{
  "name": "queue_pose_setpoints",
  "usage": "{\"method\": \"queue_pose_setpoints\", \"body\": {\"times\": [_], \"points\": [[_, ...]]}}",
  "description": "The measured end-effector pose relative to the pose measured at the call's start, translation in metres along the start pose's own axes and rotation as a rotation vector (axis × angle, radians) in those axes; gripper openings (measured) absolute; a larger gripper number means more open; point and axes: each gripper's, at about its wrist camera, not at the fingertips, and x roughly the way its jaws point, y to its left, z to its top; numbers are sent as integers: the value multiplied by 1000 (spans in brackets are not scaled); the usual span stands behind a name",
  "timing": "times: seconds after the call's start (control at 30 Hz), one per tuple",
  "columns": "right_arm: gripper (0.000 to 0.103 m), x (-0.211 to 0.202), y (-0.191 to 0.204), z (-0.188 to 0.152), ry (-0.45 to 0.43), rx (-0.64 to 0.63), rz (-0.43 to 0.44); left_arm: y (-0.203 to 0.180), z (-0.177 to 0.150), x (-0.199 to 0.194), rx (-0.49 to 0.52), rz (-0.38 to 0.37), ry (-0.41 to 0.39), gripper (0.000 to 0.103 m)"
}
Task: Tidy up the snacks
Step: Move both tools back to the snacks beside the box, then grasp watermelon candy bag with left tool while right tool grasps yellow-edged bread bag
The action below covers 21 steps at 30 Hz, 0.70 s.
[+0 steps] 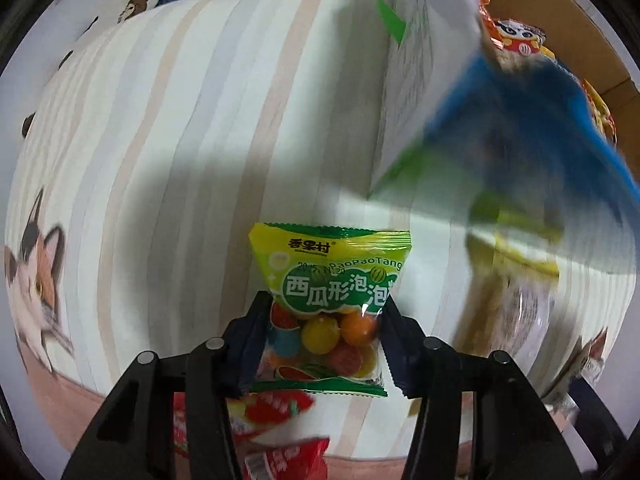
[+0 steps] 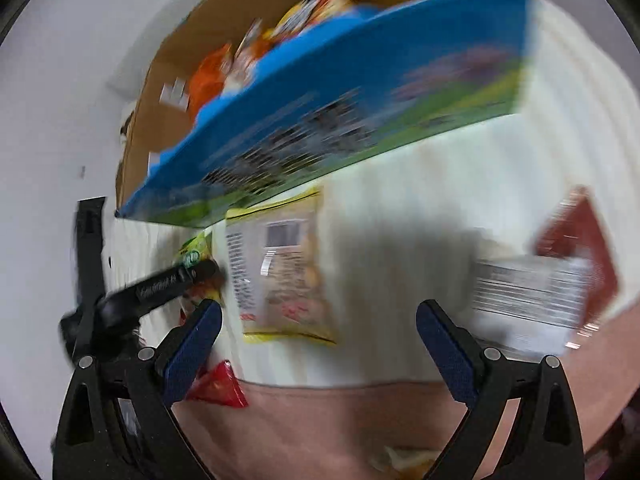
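Meanwhile, the left gripper is pinching a yellow-green bubblegum bag above the striped bedsheet, beside the blurred blue box. Rightward, the right gripper is gaping wide, gripping nothing, near a yellow-edged snack packet.

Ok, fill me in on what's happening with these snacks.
A person is sorting snacks on a striped bedsheet. The left gripper is shut on a bubble gum packet. The right gripper is open and empty, above a yellow snack bag. A cardboard box beyond already holds several packets.
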Motion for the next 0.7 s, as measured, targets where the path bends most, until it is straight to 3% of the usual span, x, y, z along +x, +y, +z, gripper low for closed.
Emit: {"method": "queue_pose_setpoints", "body": {"times": [0.17, 0.2, 0.4, 0.7], "points": [[88, 44, 27, 5, 44, -50, -51, 9, -26, 2, -26, -2, 18, 49], [80, 52, 30, 7, 49, -55, -61, 10, -26, 4, -28, -1, 20, 49], [52, 68, 42, -1, 35, -164, -178, 7, -28, 5, -12, 23, 1, 49], [51, 32, -11, -61, 132, -173, -206, -21, -73, -1, 48, -60, 57, 49]]}}
